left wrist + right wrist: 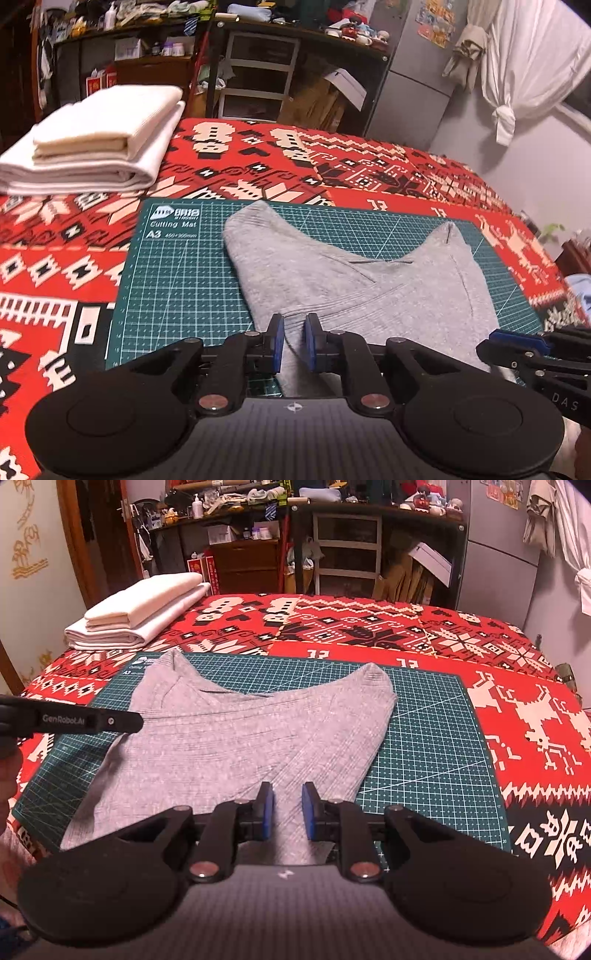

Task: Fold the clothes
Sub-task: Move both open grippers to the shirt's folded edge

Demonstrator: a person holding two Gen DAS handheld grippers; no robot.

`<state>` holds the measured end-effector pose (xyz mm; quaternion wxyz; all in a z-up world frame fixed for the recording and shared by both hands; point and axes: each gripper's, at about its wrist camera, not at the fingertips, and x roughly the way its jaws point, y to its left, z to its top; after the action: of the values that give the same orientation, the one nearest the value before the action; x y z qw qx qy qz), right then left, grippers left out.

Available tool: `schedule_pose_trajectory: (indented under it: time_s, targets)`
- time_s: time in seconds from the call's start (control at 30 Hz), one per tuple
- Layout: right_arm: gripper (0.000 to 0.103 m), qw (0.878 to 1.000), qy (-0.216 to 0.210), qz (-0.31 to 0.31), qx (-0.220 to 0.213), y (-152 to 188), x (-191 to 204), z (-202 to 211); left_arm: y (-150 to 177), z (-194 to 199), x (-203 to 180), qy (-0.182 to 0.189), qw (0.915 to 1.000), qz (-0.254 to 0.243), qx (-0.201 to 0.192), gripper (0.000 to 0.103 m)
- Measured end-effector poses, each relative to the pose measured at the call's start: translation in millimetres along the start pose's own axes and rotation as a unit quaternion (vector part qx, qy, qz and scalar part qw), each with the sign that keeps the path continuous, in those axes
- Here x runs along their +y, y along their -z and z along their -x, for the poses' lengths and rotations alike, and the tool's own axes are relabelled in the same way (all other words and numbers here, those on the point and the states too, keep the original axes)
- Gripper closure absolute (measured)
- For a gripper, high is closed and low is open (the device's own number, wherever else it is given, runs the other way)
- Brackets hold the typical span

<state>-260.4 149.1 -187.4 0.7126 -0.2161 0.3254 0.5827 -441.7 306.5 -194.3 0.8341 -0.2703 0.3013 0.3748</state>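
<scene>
- The grey garment lies on my green cutting mat, two pointed corners toward the far edge, its near hem drawn up toward both grippers.
- My left gripper: jaws narrowly parted, with a raised fold of the grey fabric running between the blue pads. I cannot tell whether the pads press the cloth.
- My right gripper: same condition; jaws slightly apart, cloth passing between them, grip not confirmable.
- In the left wrist view, the right gripper sits just beside the garment's right near edge.
- The mat rests on a red patterned blanket.
- A stack of folded white cloths sits at the blanket's far left corner, well apart from the mat.
</scene>
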Motion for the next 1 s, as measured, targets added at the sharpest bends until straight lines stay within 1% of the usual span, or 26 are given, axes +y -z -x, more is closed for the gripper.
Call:
schedule_pose_trajectory:
  time_s: [0.07,0.17,0.27,0.3,0.37,0.47,0.6,0.7,0.77,0.8,0.83,0.93,1.0]
  targets:
    - [0.083,1.0,0.0,-0.009,-0.004,-4.1,-3.1,4.2,0.0,8.4,3.4,-0.001,0.9999,0.012,-0.005,0.092]
    - [0.083,0.999,0.008,-0.025,-0.024,-11.7,-14.5,11.9,-2.4,23.4,4.0,0.022,0.9993,0.026,-0.018,0.092]
    - [0.083,0.999,0.02,-0.043,-0.027,-22.2,-29.2,5.4,-7.5,24.8,-5.6,0.045,0.9986,0.016,-0.023,0.093]
    - [0.085,0.998,0.023,-0.049,-0.026,-25.9,-33.8,1.3,-8.3,20.9,-9.7,0.044,0.9988,0.009,-0.02,0.093]
    - [0.093,0.998,0.025,-0.059,-0.027,-32.3,-41.1,-9.1,-7.1,9.5,-14.9,0.041,0.9991,-0.002,-0.009,0.092]
    - [0.094,0.996,0.028,-0.077,-0.023,-40.6,-50.3,-25.8,-1.1,-5.2,-15.7,0.036,0.9993,-0.005,0.006,0.093]
    - [0.094,0.996,0.027,-0.085,-0.008,-38.4,-56.1,-42.9,1.0,-3.2,-13.1,0.033,0.9994,-0.011,0.006,0.092]
    - [0.093,0.997,0.027,-0.077,-0.01,-36.5,-54.5,-36.6,0.3,6.7,-2.7,0.039,0.9992,0.008,0.007,0.092]
    - [0.093,0.996,0.021,-0.082,-0.016,-35.4,-56.0,-27.7,0.1,14.0,4.6,0.036,0.9991,0.02,0.002,0.085]
    - [0.092,0.996,0.018,-0.086,-0.019,-33.7,-56.9,-22.0,0.0,17.2,9.4,0.034,0.999,0.03,0.0,0.079]
    - [0.092,0.995,0.015,-0.091,-0.022,-31.6,-57.6,-16.0,0.0,19.2,14.0,0.033,0.9987,0.04,-0.003,0.077]
    - [0.091,0.994,0.003,-0.103,-0.024,-23.6,-59.0,-1.9,-1.4,15.1,23.9,0.042,0.9969,0.067,0.003,0.077]
    - [0.091,0.994,-0.003,-0.106,-0.026,-19.2,-58.6,4.8,-3.1,6.5,26.2,0.044,0.9963,0.074,0.008,0.077]
